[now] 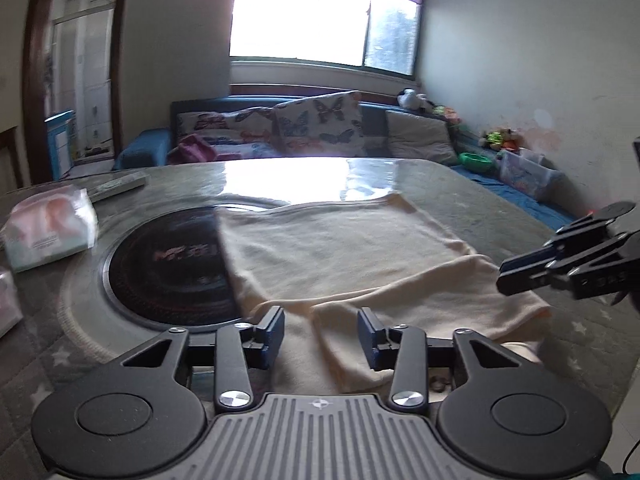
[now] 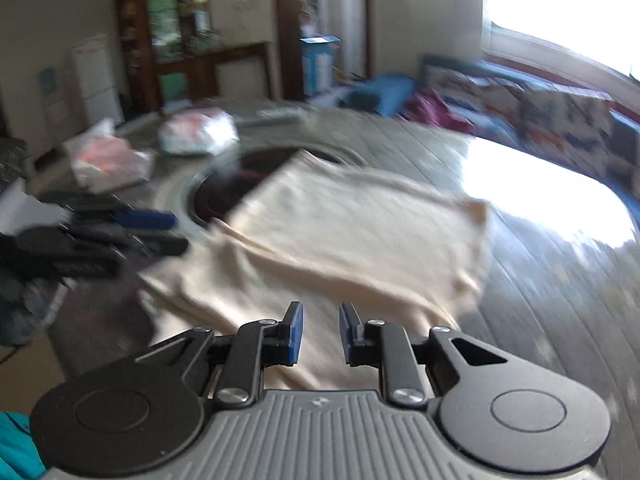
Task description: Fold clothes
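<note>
A cream garment (image 1: pixel 344 256) lies partly folded on the round table, its left edge over the black hotplate. It also shows in the right wrist view (image 2: pixel 340 232), blurred. My left gripper (image 1: pixel 320 332) is open and empty, just above the garment's near edge. My right gripper (image 2: pixel 320 332) is open and empty over the garment's near right part. The right gripper shows at the right of the left wrist view (image 1: pixel 520 276). The left gripper shows at the left of the right wrist view (image 2: pixel 160 228).
A black round hotplate (image 1: pixel 168 264) sits in the table's middle. Plastic-wrapped packs (image 1: pixel 48 232) and a flat box (image 1: pixel 116 186) lie at the left. The table (image 1: pixel 500 208) has a glossy cover. A blue sofa with cushions (image 1: pixel 312 124) stands behind.
</note>
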The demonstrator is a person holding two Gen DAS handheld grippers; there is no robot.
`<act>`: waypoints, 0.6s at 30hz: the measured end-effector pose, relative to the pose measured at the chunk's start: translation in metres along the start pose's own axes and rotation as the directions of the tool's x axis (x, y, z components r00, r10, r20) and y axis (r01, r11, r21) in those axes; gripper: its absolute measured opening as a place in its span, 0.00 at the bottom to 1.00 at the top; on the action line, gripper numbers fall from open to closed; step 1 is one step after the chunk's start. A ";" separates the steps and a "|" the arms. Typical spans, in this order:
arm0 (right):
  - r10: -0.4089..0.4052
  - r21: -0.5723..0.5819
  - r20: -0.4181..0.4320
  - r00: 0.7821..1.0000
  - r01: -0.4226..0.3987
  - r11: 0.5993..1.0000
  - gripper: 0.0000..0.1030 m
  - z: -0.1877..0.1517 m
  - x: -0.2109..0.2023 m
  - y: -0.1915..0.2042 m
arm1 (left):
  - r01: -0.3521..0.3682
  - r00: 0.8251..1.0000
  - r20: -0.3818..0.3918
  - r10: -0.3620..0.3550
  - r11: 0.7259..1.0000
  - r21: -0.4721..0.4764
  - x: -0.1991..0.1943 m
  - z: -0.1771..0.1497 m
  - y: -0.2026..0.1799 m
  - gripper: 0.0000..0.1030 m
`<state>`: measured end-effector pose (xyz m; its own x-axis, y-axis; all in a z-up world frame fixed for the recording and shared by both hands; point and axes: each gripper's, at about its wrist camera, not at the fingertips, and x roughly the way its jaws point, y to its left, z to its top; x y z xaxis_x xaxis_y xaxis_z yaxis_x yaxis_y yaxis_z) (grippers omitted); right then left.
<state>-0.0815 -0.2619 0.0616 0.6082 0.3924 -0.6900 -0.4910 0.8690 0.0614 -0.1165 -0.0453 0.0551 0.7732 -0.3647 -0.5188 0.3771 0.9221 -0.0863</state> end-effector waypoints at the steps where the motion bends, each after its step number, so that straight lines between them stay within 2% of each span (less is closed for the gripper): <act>1: -0.012 0.012 -0.010 1.000 0.012 1.000 0.18 -0.006 0.000 -0.005 | 0.018 1.000 -0.005 -0.018 1.000 0.010 0.004 0.000 -0.004 0.34; 3: -0.035 0.037 -0.031 0.999 0.036 0.999 0.18 -0.018 0.001 -0.014 | 0.047 0.999 -0.021 -0.047 0.999 0.025 0.012 -0.001 -0.009 0.27; 6: -0.064 0.066 -0.065 0.996 0.068 0.996 0.18 -0.033 0.003 -0.026 | 0.043 0.997 -0.062 -0.040 0.998 0.037 0.027 -0.004 -0.010 0.22; 8: -0.055 0.080 -0.070 0.996 0.060 0.995 0.18 -0.036 0.001 -0.031 | 0.040 0.997 -0.065 -0.037 0.999 0.035 0.029 -0.002 -0.009 0.20; 14: -0.059 0.068 0.004 0.998 0.059 0.996 0.18 -0.015 -0.005 -0.040 | 0.030 0.997 -0.069 -0.028 0.999 0.026 0.033 0.007 -0.004 0.20; 18: -0.062 0.071 0.034 0.998 0.059 0.996 0.18 0.005 0.020 -0.048 | 0.028 0.997 -0.075 -0.025 0.999 0.030 0.041 0.011 -0.004 0.20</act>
<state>-0.0429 -0.2948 0.0485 0.6582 0.3479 -0.6677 -0.4084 0.9100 0.0717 -0.0809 -0.0654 0.0441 0.7228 -0.3771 -0.5790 0.4136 0.9074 -0.0747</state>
